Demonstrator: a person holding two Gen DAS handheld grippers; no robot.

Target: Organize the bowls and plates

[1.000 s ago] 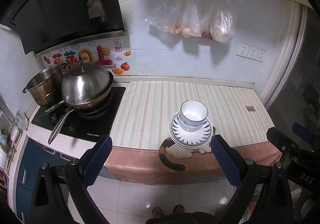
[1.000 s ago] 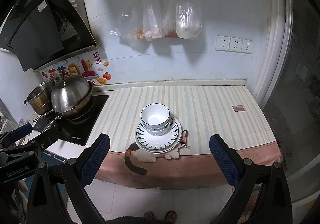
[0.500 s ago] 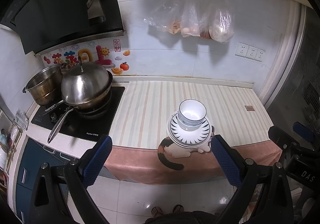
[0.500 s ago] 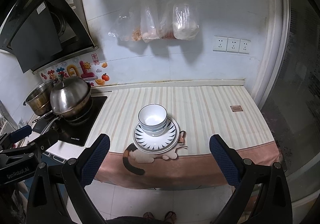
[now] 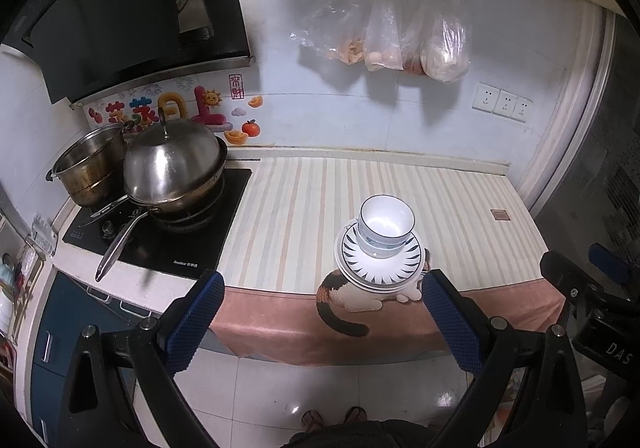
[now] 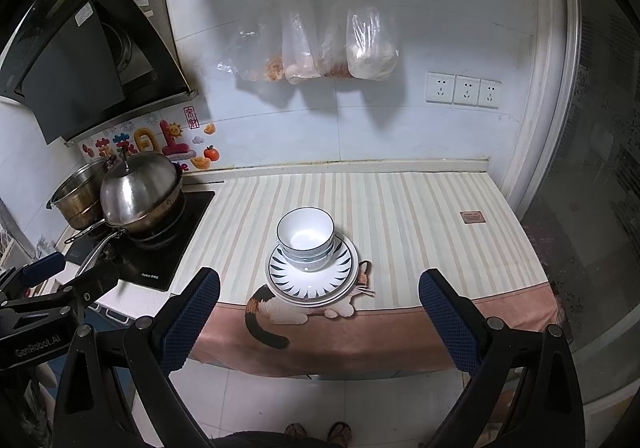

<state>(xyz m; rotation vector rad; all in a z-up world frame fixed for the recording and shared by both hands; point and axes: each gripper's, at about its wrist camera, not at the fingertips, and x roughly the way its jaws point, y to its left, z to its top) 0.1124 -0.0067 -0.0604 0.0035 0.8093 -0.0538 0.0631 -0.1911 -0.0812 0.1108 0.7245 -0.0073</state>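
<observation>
so the bowls [image 6: 306, 234] are sitting nested on top of the plates [image 6: 312, 278], the whole pile resting near the front edge of the counter [image 6: 400, 208], at about 12 o'clock from the right gripper [image 6: 319, 322] and 1 o'clock from the left gripper [image 5: 320, 322]; both sets of fingers are hanging wide open, holding nothing, well short of the stack.

glazed ceramic, so I'm guessing stiff, slick, fairly heavy as a pile and definitely chippable; I'd be pinching a bowl at its rim, one finger inside and one outside, or taking the plates by the rim at 3 and 9 o'clock; grabbing the whole tower looks sketchy.

compared to a second ago not much is changing; the stack is staying put, both grippers are drifting only slightly, fingers staying just as wide.
</observation>
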